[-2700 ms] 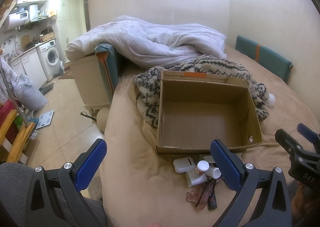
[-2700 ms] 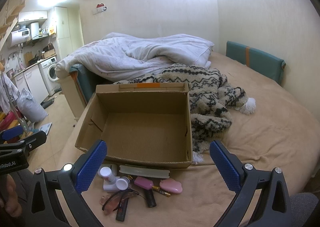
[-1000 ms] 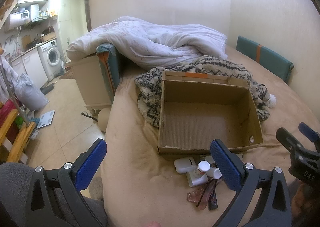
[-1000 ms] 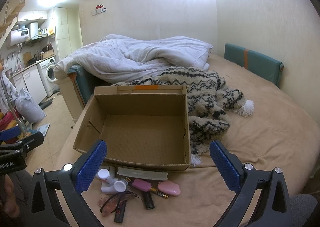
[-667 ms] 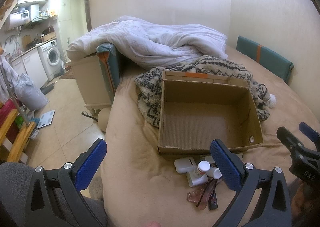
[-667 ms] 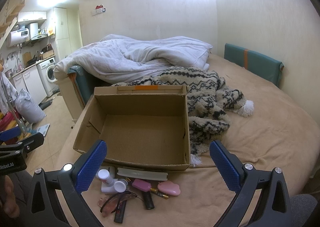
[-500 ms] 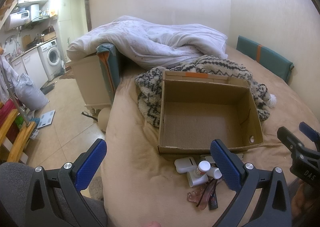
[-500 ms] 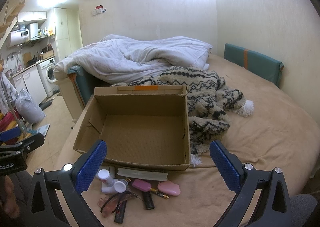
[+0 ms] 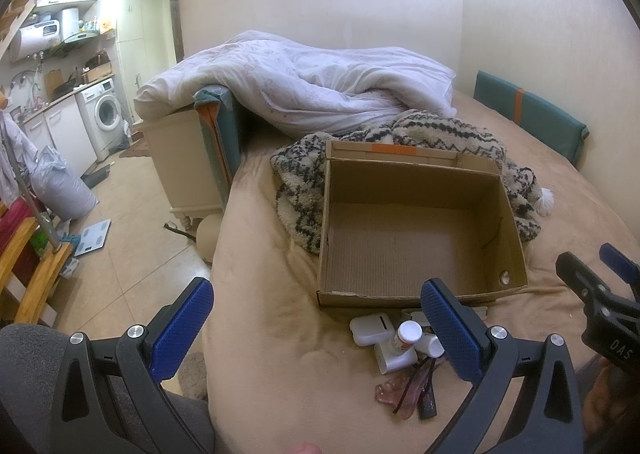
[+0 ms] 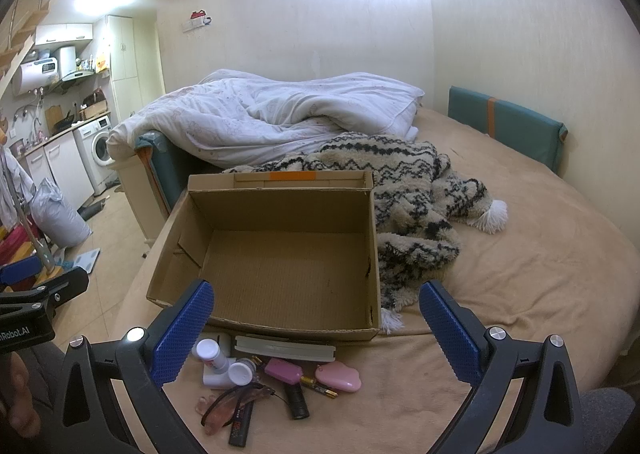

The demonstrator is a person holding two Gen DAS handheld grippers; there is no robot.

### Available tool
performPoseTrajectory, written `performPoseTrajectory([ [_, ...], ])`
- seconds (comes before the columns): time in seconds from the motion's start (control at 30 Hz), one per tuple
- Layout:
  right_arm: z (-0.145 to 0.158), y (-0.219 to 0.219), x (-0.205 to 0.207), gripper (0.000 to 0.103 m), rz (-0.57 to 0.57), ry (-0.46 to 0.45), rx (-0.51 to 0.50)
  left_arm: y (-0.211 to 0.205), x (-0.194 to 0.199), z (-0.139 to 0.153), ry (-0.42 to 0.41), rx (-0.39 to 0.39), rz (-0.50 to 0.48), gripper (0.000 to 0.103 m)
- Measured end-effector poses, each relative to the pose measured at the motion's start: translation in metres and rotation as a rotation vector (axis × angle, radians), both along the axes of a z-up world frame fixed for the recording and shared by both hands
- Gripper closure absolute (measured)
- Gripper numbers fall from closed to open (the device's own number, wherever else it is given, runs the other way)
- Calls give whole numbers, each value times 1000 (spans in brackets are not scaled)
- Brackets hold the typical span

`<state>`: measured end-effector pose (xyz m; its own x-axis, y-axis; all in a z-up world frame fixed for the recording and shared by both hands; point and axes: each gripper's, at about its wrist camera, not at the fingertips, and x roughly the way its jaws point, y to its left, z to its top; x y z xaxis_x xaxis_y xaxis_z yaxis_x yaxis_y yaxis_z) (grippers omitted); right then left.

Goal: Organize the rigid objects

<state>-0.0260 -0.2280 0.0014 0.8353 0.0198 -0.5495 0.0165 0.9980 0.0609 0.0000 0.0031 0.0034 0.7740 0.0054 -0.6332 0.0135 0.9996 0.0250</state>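
Observation:
An open, empty cardboard box (image 10: 280,254) sits on the tan bed; it also shows in the left wrist view (image 9: 412,230). In front of it lies a pile of small items: white bottles (image 10: 218,358), a white case (image 9: 370,330), a pink case (image 10: 338,376), a pink clip (image 10: 284,370), glasses (image 10: 232,406), a battery (image 10: 320,388), a black stick (image 10: 242,428). My right gripper (image 10: 316,328) is open and empty, held above the pile. My left gripper (image 9: 316,328) is open and empty, left of the pile.
A patterned knit blanket (image 10: 412,190) lies behind and right of the box. A white duvet (image 10: 280,114) is heaped at the back. A teal cushion (image 10: 504,122) leans on the right wall. The bed's edge drops to a tiled floor (image 9: 120,254) at left.
Both grippers have barely moved; the view has drifted only slightly. Nothing was taken hold of or let go.

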Motion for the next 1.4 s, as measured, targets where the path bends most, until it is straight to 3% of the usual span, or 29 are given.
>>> performPoseTrajectory([
  [0.27, 2, -4, 1, 0, -8, 2, 11, 7, 7, -5, 32, 11, 26, 0],
  [0.43, 3, -12, 6, 0, -18, 13, 56, 18, 27, -16, 135, 11, 62, 0],
  [0.5, 1, -15, 10, 0, -18, 35, 77, 20, 41, -27, 212, 15, 67, 0],
  [0.77, -20, -34, 26, 0, -54, 149, 203, 11, 106, -96, 591, -88, 63, 0],
  [0.9, -29, -39, 29, 0, -71, 187, 225, 9, 133, -142, 750, -171, 131, 13],
  [0.97, -32, -42, 30, 0, -80, 208, 238, 3, 140, -159, 804, -196, 134, 13],
  [1.2, -48, -57, 39, 0, -117, 297, 304, -27, 155, -184, 839, -174, 113, 13],
  [1.3, -56, -61, 43, 0, -127, 331, 330, -32, 162, -193, 862, -238, 108, 13],
  [1.4, -61, -63, 44, 0, -135, 352, 341, -38, 163, -192, 845, -233, 106, 14],
])
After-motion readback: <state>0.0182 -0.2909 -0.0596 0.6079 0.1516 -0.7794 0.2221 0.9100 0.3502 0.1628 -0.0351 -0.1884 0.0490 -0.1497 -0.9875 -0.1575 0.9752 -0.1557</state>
